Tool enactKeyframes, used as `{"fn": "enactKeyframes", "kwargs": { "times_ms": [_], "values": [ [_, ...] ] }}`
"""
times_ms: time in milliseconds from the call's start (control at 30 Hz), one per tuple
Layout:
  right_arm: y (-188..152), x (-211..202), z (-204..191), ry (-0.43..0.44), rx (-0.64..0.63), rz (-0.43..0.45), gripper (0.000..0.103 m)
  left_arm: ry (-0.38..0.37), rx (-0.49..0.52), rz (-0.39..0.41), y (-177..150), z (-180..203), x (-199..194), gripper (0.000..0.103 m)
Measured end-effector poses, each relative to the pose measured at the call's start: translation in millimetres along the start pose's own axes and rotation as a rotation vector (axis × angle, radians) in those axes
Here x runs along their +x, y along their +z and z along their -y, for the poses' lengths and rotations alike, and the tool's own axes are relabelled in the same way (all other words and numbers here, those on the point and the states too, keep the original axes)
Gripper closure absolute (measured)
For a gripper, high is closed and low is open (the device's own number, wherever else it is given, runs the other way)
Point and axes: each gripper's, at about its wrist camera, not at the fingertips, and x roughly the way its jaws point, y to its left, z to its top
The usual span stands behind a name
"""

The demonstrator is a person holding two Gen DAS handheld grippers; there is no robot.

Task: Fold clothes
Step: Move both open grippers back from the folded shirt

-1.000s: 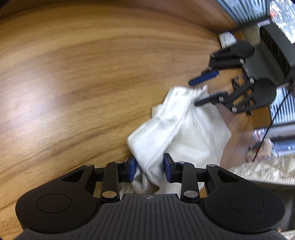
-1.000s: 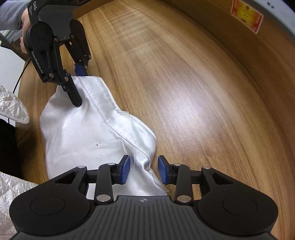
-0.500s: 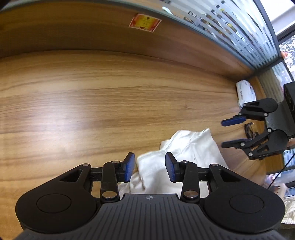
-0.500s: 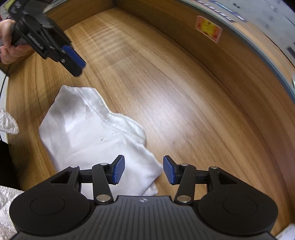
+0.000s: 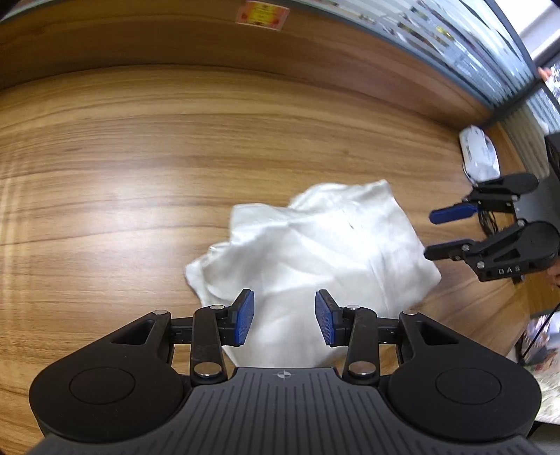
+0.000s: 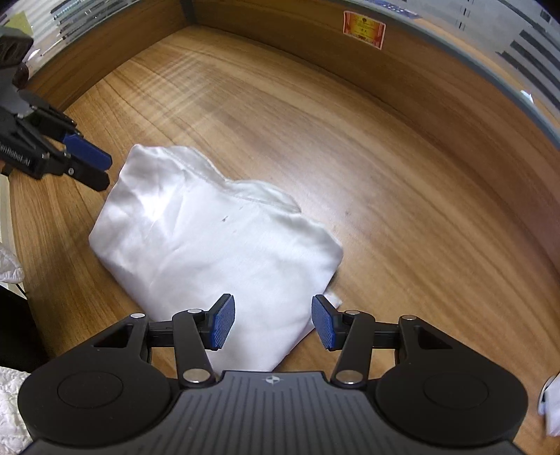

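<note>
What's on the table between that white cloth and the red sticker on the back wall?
Nothing: in the right wrist view only bare wooden table lies between the white cloth and the red sticker.

white garment (image 5: 315, 245): one is counted, folded on the table | grippers: two are counted, left gripper (image 5: 283, 320) and right gripper (image 6: 272, 323) | wooden table (image 5: 122, 175): one | red-and-yellow sticker (image 6: 364, 25): one is seen on the back panel
</note>
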Motion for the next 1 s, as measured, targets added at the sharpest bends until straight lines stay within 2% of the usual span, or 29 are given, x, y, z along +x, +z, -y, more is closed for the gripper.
{"fn": "enactKeyframes", "kwargs": {
  "times_ms": [267, 433, 667, 1000],
  "values": [
    [-10.8, 23.7, -5.9, 0.024, 0.063, 0.001, 0.048, 0.069, -0.053, -0.056, 1.2, -1.3, 32.5, 0.061],
    [-16.4, 39.5, -5.1, 0.038, 0.114, -0.011, 0.048, 0.088, -0.05, -0.082, 6.9, -6.9, 49.0, 0.061],
    [-22.4, 54.0, -12.2, 0.021, 0.145, -0.019, 0.046, 0.073, -0.001, -0.088, 19.5, -12.8, 62.0, 0.061],
    [-34.1, 56.9, -25.5, -0.02, 0.265, 0.02, 0.042, 0.076, 0.031, -0.079, 47.9, -16.9, 79.2, 0.058]
  ]
}}
